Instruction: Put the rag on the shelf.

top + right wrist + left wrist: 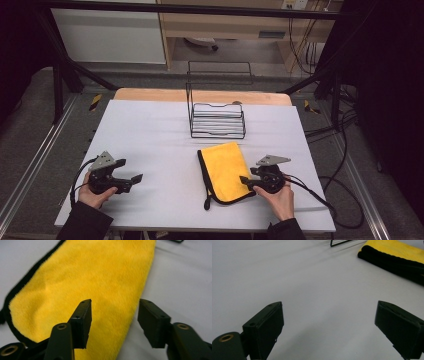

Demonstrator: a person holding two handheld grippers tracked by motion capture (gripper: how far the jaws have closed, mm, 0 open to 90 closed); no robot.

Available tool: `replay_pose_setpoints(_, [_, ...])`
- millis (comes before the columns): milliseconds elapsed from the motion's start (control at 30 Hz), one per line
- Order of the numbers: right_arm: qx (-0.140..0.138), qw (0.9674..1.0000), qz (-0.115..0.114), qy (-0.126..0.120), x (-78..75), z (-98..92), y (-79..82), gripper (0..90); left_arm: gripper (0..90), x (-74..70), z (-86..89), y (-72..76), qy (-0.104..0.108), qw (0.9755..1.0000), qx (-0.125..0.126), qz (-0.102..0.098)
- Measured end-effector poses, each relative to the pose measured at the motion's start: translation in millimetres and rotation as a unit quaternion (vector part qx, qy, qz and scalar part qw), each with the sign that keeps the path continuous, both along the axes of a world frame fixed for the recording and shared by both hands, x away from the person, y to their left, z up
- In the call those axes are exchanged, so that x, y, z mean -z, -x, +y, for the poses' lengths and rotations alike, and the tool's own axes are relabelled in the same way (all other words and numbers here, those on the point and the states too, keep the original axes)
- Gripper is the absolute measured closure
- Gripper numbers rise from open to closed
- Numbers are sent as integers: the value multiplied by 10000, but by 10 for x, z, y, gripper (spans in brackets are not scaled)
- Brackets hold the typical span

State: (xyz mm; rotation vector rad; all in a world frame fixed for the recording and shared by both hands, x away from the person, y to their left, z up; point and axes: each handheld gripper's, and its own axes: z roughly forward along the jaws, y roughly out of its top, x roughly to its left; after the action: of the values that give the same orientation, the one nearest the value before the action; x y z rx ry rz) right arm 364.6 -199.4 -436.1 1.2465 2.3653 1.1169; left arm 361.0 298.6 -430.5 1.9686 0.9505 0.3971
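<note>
Folded yellow cloth [225, 170] flat on white surface [150, 135], just before wire rack [216, 120]. Right gripper [113, 315] fingers parted astride cloth's near edge, seemingly poised for pinching; left gripper [329, 325] fingers wide, empty, over bare surface.

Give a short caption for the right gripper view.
Open right gripper poised over the folded yellow cloth on the white table.

A lab rig — black frame [60, 60], trailing cables [345, 200], hazard-taped floor [95, 101].
</note>
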Motion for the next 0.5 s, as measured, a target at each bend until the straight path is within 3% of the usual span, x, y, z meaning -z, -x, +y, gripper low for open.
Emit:
replay_pose_setpoints(100, [-12,9998,174,76,70,-48,6,525,83,-1,-4,3,-2,10000,6,0])
replay_pose_setpoints(500, [183,9976,630,-228,88,-25,57,821,82,3,-20,7,8,10000,-4,19])
